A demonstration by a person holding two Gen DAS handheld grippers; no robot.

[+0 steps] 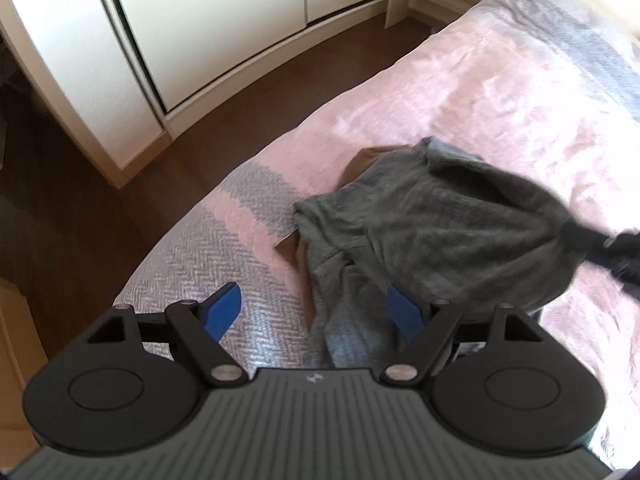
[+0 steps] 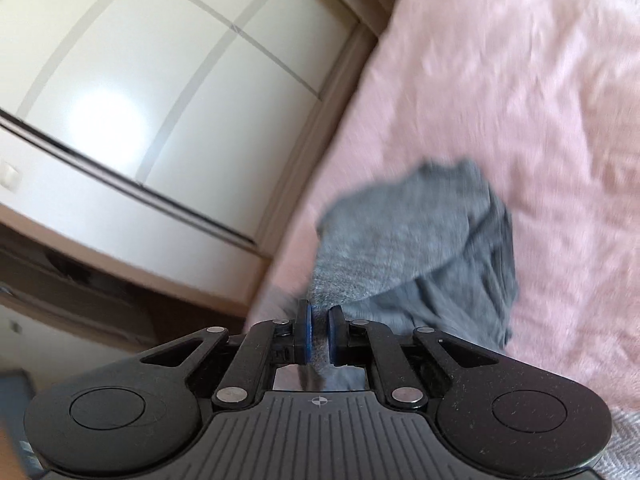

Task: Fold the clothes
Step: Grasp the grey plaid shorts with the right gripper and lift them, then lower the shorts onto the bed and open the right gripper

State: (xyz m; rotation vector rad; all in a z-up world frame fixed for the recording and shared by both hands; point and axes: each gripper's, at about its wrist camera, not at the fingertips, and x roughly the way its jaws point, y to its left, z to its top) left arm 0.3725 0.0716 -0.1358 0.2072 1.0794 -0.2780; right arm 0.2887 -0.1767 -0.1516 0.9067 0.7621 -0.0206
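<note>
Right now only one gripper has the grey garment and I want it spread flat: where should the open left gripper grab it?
Probably the loose edge of the grey garment lying on the pink blanket, opposite the bunch pinched by the right gripper. Bring the left gripper down from its own side; that edge lies flat and clear.

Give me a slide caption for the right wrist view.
Right claw shut on a grey garment over a pink bedspread.
</note>
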